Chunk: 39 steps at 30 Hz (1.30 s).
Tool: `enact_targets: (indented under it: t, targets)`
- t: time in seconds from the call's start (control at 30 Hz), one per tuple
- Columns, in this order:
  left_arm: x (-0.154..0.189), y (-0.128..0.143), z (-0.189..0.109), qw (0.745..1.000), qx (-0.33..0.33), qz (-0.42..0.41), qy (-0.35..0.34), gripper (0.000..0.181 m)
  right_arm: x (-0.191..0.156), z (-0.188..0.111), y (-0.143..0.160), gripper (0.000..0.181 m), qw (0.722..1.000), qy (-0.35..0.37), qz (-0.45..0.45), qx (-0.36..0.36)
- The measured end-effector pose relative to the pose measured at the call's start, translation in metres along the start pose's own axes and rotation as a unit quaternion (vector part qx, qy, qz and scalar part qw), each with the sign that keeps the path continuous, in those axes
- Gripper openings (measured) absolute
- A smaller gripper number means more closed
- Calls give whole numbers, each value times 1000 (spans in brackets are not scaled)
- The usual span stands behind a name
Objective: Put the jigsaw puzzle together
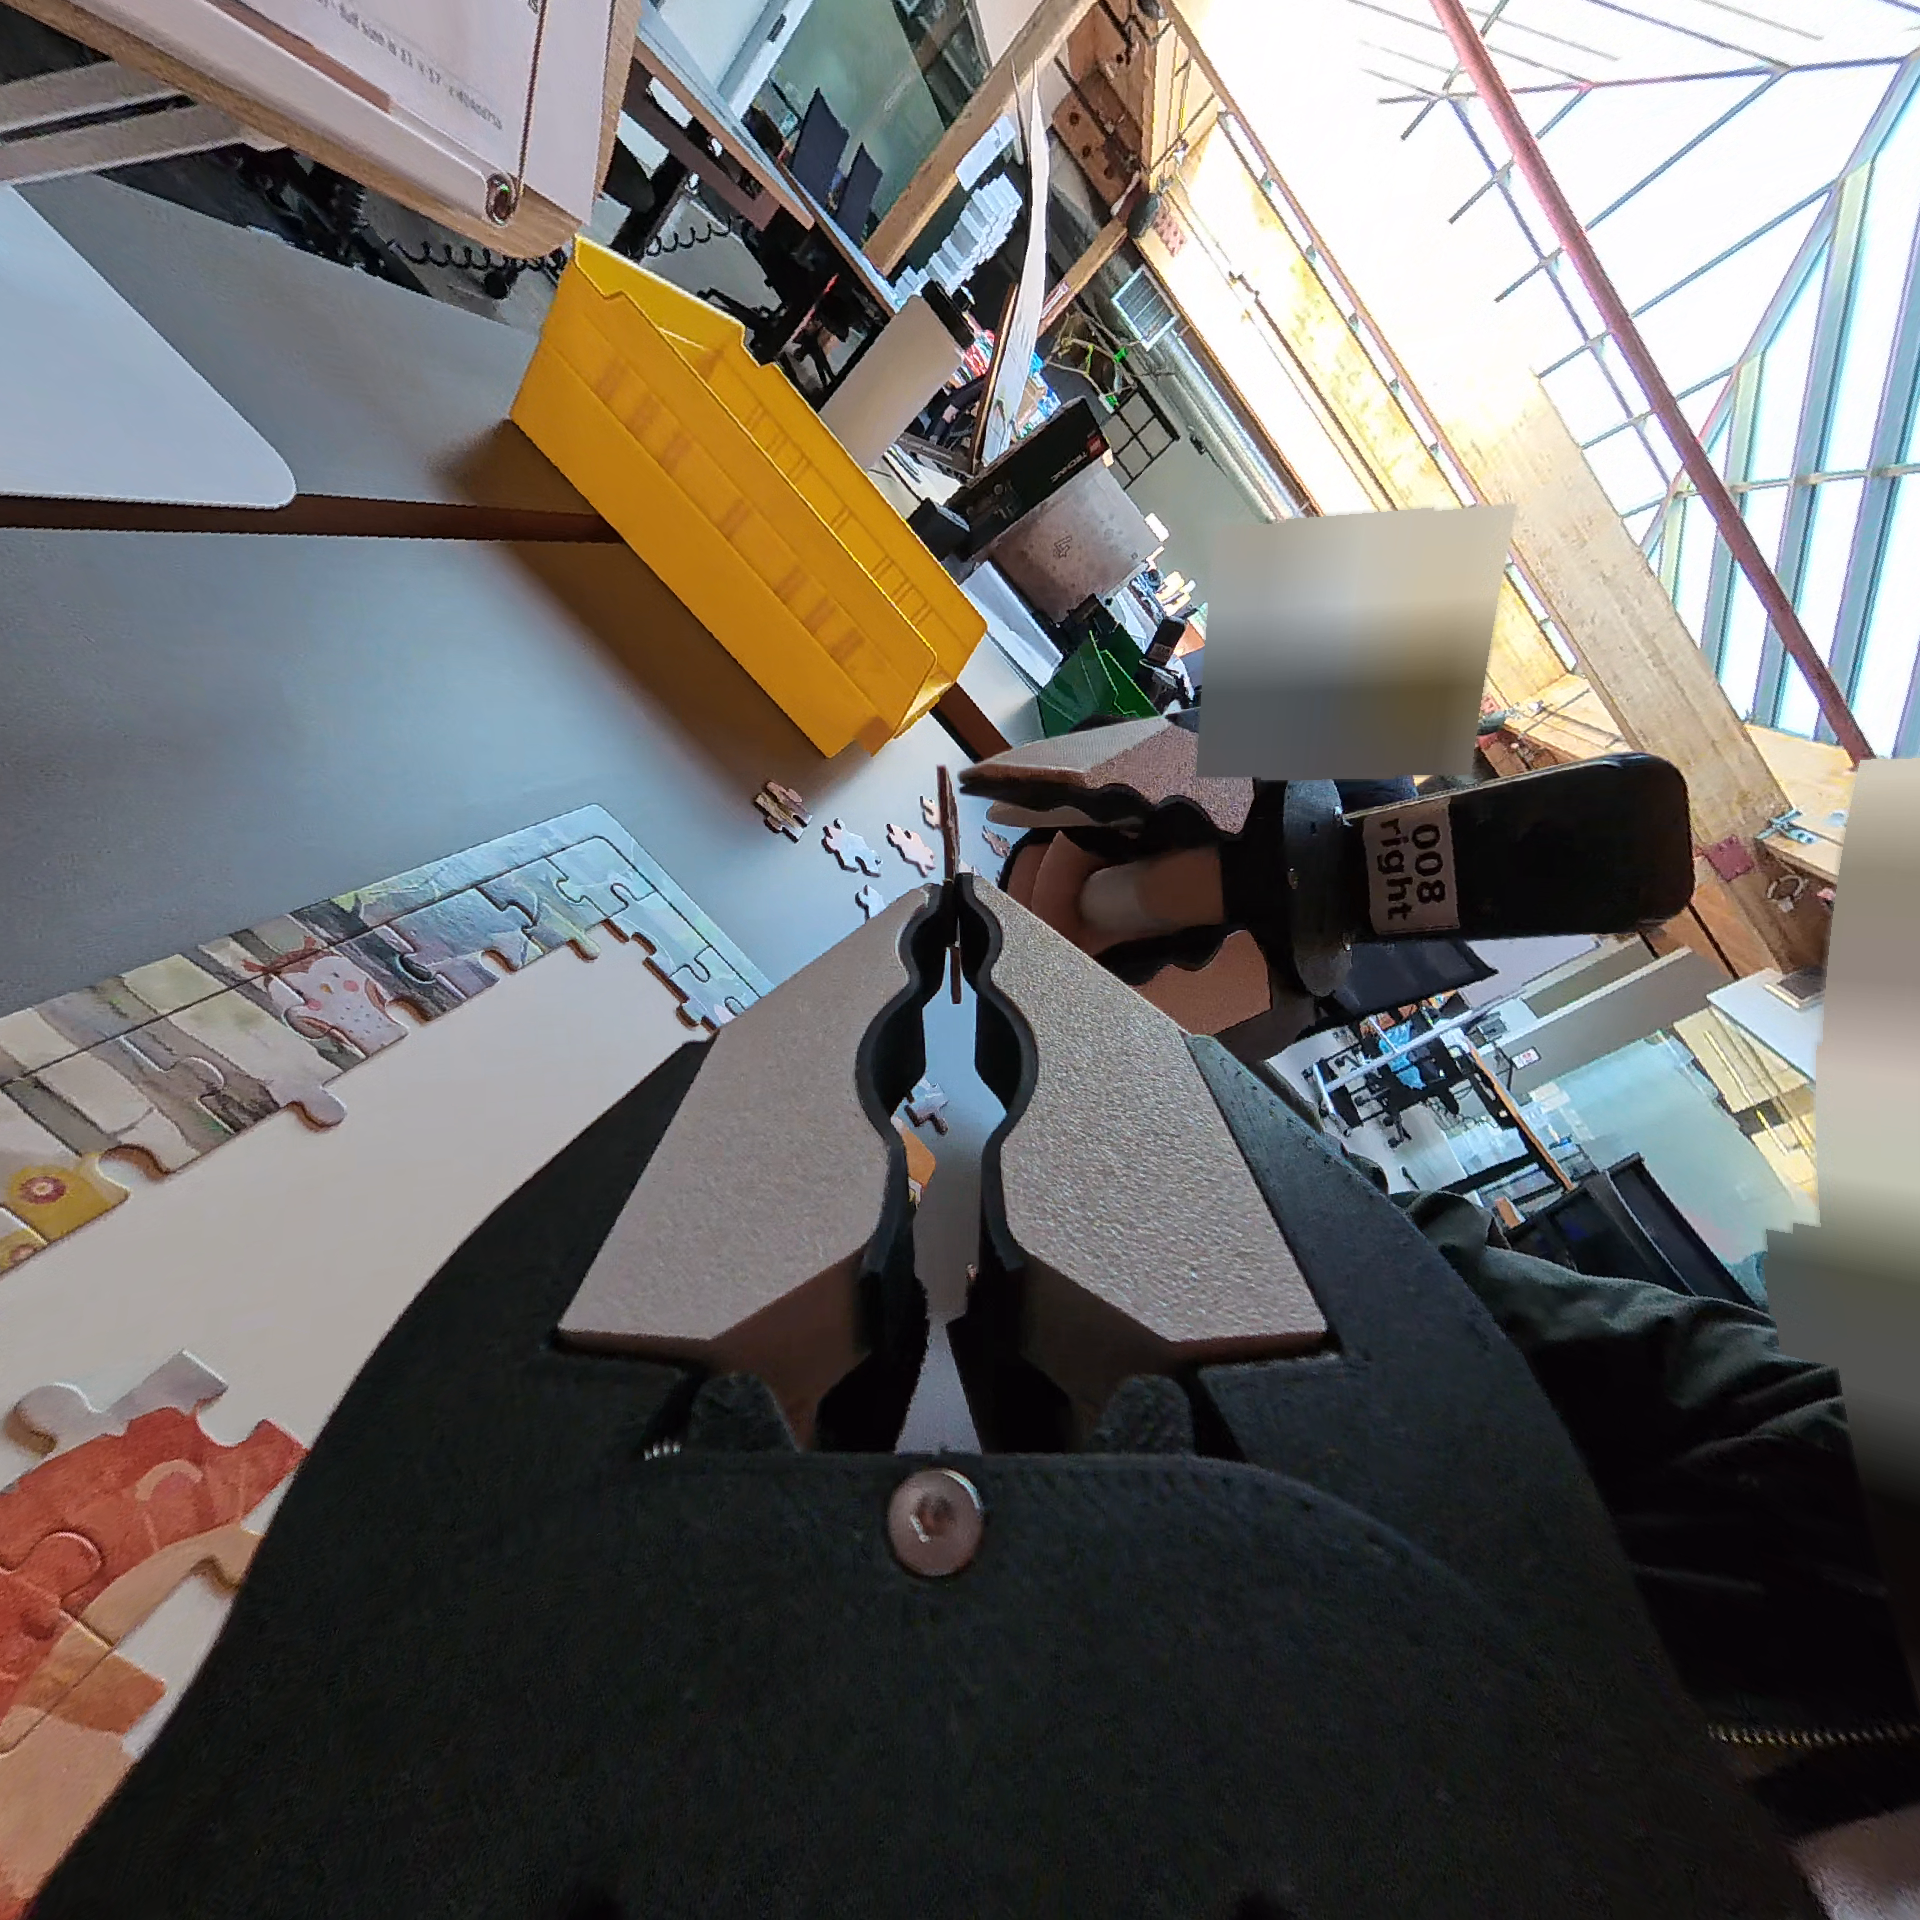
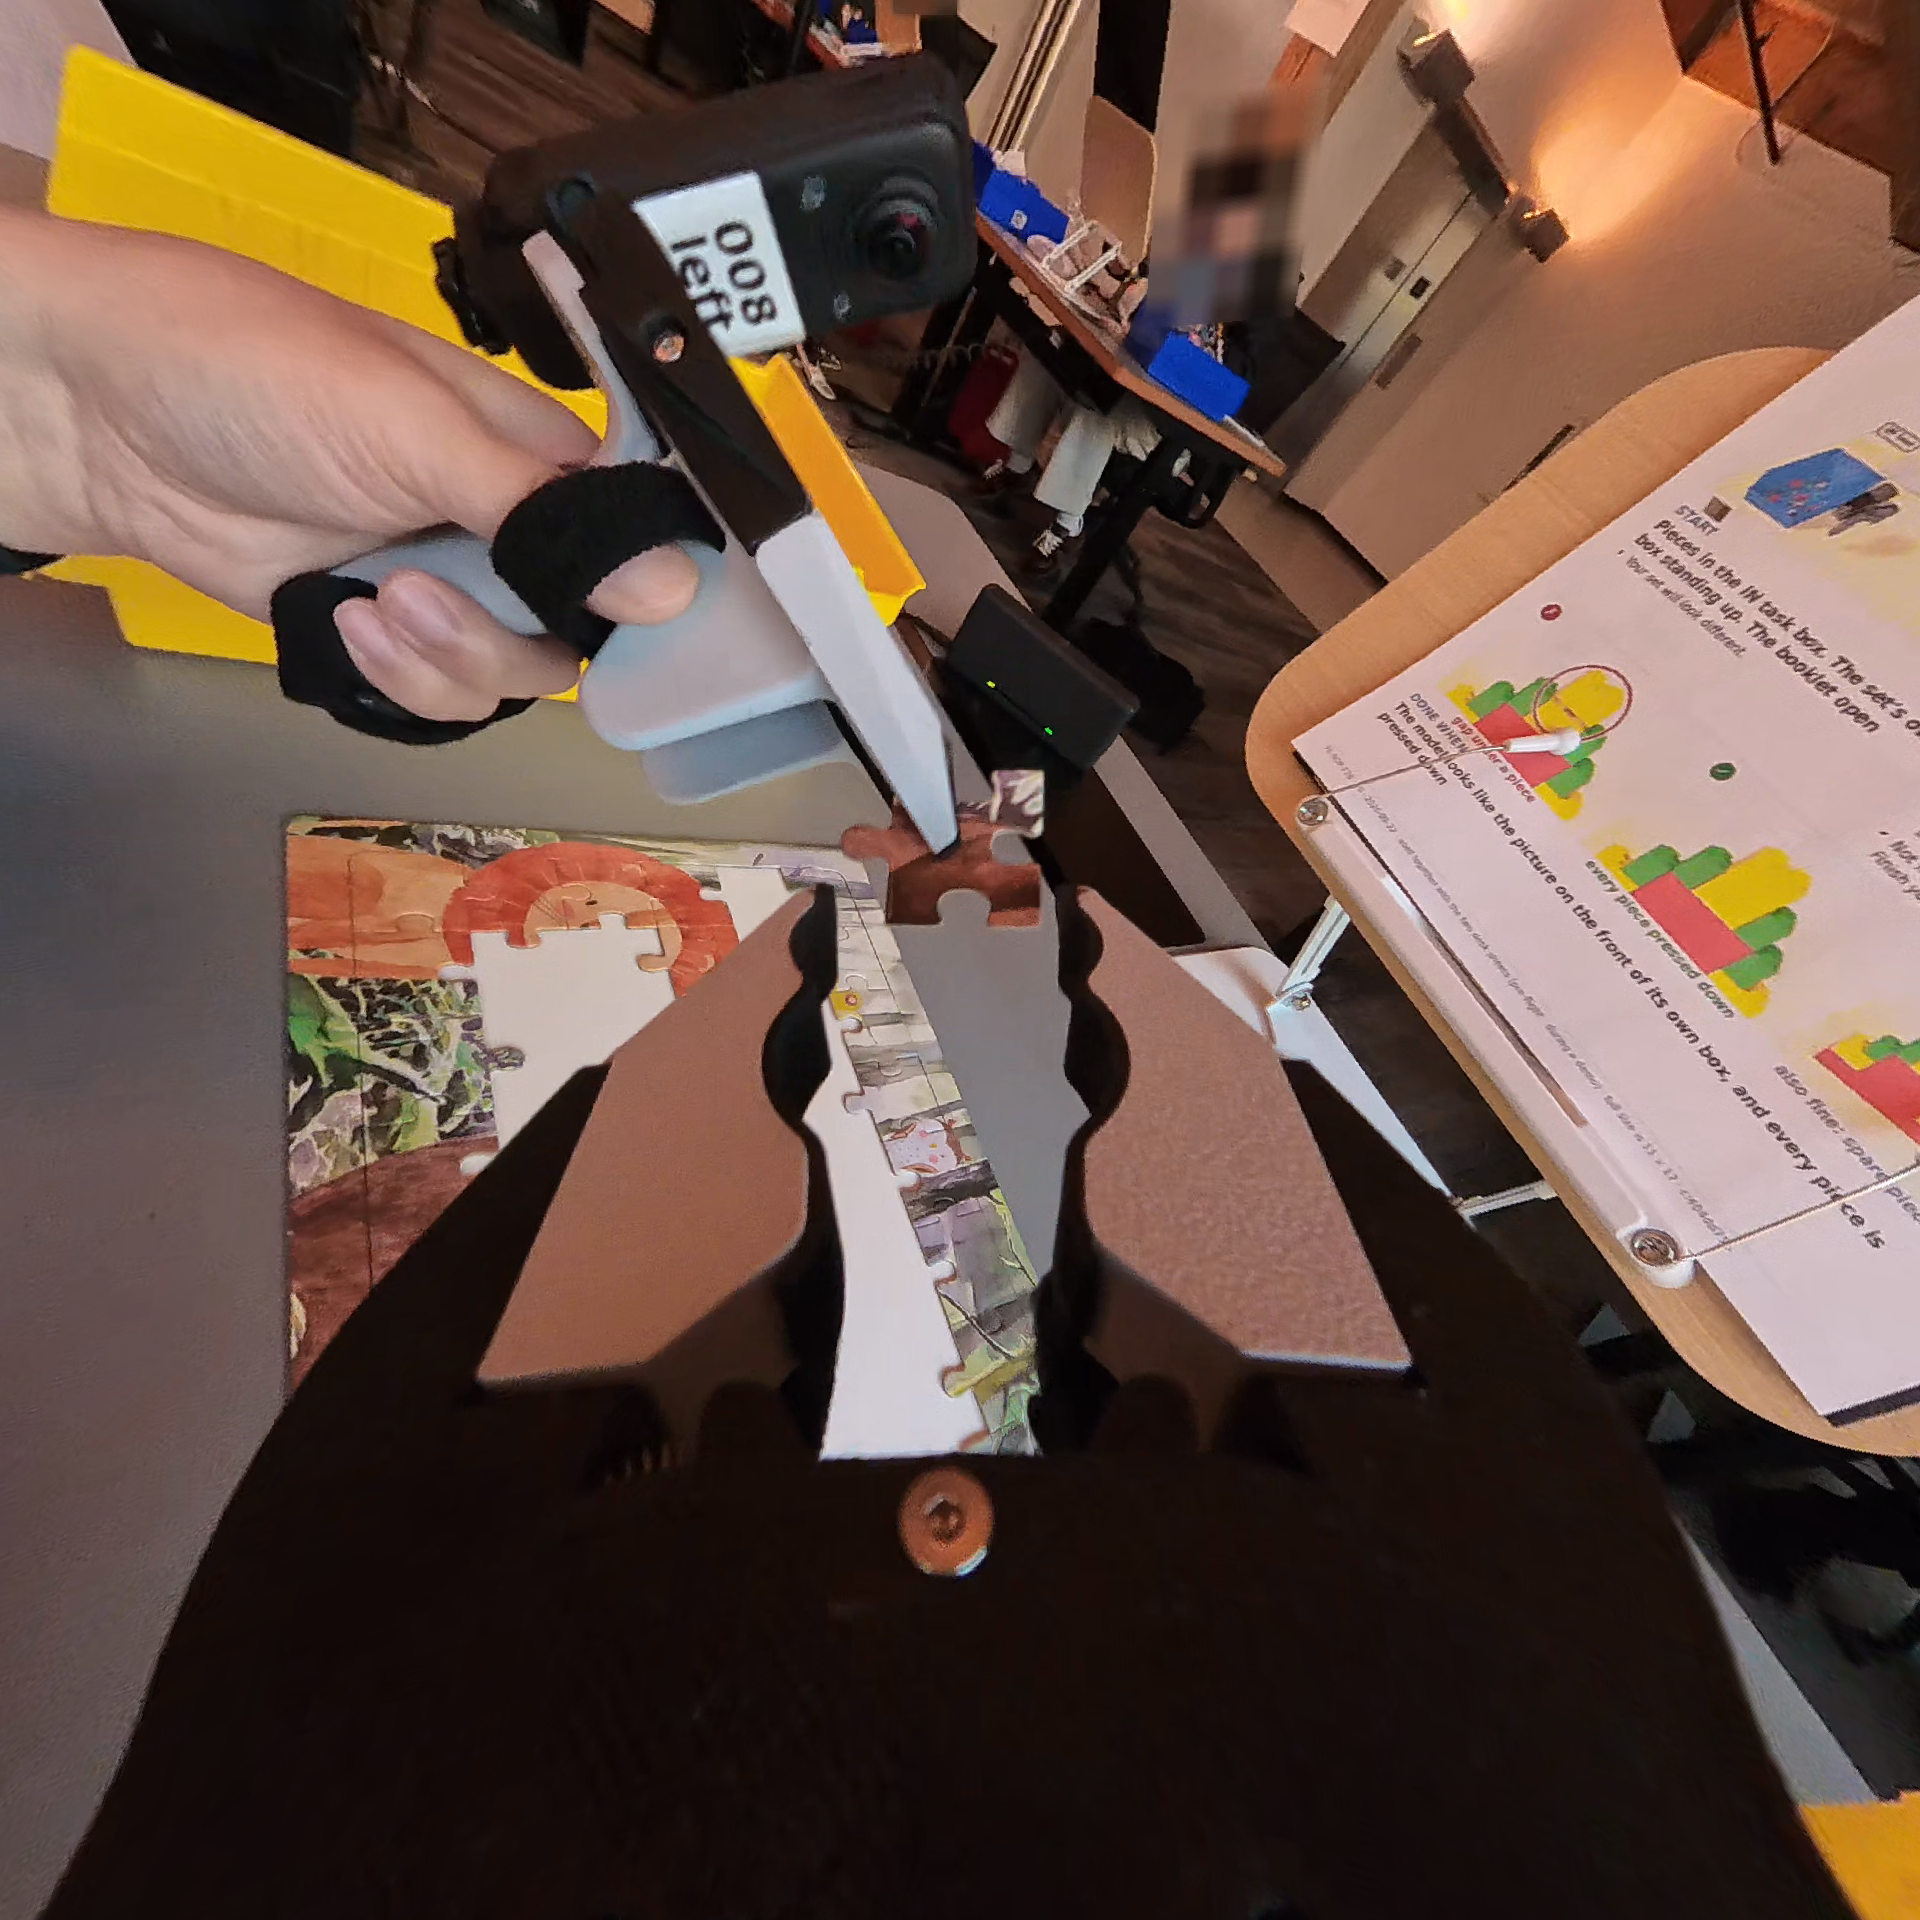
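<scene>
Two tongs: left tongs (image 1: 954, 914) pinch a puzzle piece (image 2: 961, 868); right tongs (image 2: 940, 935) spread apart.

Left tongs (image 1: 954, 914) pinched tight (right tongs (image 2: 940, 925) spread wide)

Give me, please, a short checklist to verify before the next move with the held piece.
1. Left gripper shut on the piece: ok.
2. Piece held up off the table: ok.
3. Right gripper open, holding nothing: ok.
4. Right gripper apart from the piece: ok, near it but not touching.
5. Puzzle has open gaps: ok, white board shows in the middle.
6. Which gap fits this piece: cannot tell.
</scene>
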<state>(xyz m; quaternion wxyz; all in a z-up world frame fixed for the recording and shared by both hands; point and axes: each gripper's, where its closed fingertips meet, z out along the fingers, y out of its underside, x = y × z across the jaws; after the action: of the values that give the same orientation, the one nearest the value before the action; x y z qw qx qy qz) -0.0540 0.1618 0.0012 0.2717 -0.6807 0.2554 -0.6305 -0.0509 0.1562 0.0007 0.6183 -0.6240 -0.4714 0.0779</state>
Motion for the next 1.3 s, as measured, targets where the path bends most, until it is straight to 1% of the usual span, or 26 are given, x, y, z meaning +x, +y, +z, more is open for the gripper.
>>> enact_targets:
  t: [0.1,0.17,0.33,0.4,0.47,0.5,0.53,0.63,0.7,0.77,0.93,1.13,1.23,1.3]
  targets:
    - [1,3,3,1000,-7,0,2,0,0,1,5,40,1000,-4,8,-12]
    - [0,5,3,1000,-11,-1,0,0,0,2,8,31,1000,-5,6,-19]
    - [-6,10,3,999,-29,-8,-10,0,-6,4,15,30,999,-26,16,-36]
    - [-17,4,-5,999,-20,-7,-44,13,-19,9,28,30,996,-64,19,-64]
    - [-31,-3,-16,995,-11,17,-97,24,-49,13,46,30,985,-145,17,-97]
    - [-35,-3,-21,993,-20,30,-117,24,-62,16,55,30,979,-171,11,-113]
    - [-38,1,-23,990,-40,38,-131,24,-71,19,66,30,974,-185,-2,-132]
    - [-43,28,-25,976,-136,51,-159,21,-97,22,89,30,953,-239,-40,-180]
    - [-46,40,-23,965,-176,77,-179,11,-107,22,101,30,941,-262,-54,-207]
    - [-45,50,-20,955,-210,107,-181,1,-110,23,109,30,936,-263,-66,-223]
    - [-40,81,-17,937,-290,104,-166,0,-114,27,111,30,933,-270,-47,-235]
    - [-57,114,-24,901,-380,93,-187,2,-113,26,112,31,929,-271,-27,-250]
    - [-64,122,-25,889,-403,96,-197,0,-119,24,107,31,925,-290,-7,-245]
    - [-70,127,-26,881,-414,98,-206,0,-117,24,107,36,925,-286,1,-252]
